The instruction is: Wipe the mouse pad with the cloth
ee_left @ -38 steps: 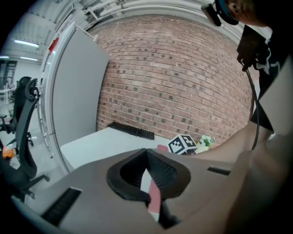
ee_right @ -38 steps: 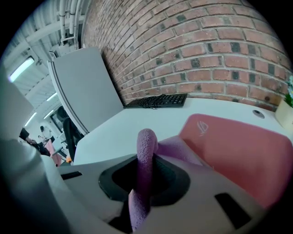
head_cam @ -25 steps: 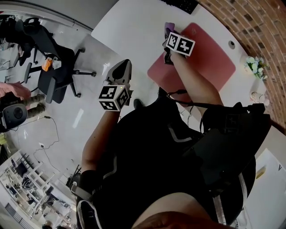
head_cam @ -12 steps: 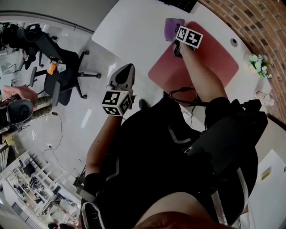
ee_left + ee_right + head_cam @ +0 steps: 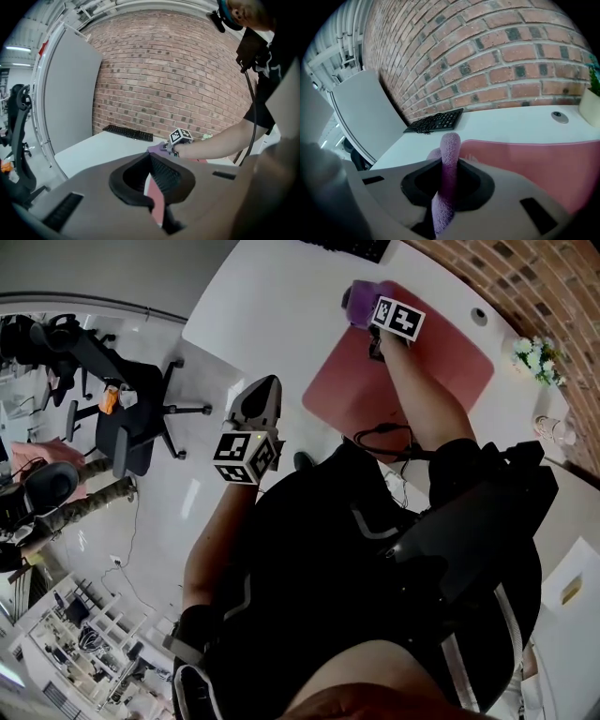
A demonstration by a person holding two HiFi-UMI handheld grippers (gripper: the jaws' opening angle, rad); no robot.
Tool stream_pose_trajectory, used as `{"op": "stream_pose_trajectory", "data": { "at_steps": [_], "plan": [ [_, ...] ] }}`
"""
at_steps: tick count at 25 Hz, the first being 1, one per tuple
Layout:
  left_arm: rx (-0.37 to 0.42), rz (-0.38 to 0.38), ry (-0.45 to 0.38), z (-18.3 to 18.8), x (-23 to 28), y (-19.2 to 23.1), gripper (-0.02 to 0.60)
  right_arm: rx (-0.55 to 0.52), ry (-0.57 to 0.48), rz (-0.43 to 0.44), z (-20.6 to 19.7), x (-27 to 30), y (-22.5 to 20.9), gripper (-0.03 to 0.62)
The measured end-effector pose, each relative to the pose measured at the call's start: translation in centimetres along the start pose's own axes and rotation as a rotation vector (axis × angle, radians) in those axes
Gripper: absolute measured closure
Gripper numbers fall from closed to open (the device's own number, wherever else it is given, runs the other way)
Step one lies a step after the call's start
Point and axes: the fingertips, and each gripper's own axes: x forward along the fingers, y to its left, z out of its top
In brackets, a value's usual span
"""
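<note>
Purple cloth (image 5: 357,299), clamped in the right gripper (image 5: 447,183), sits at the pink mouse pad's (image 5: 455,362) corner; the left gripper (image 5: 260,396) hangs beside the white desk (image 5: 272,306), jaws together and empty.

No words, numbers or brands can be read. Black-and-white square patterns are borne by the marker cubes (image 5: 397,317); a faint mark on the mouse pad (image 5: 525,159) is illegible.

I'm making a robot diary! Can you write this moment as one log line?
right gripper: shut on purple cloth | cloth: at mouse pad edge near keyboard | left gripper: empty, off the table
</note>
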Motion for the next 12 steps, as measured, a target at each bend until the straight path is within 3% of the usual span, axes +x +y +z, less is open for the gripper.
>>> {"op": "stream_pose_trajectory", "data": {
  "at_steps": [12],
  "plan": [
    [0.06, -0.095, 0.024, 0.2, 2.1, -2.6, 0.578, 0.048, -0.026, -0.074, -0.3, -3.4, -5.5, 0.534]
  ]
}}
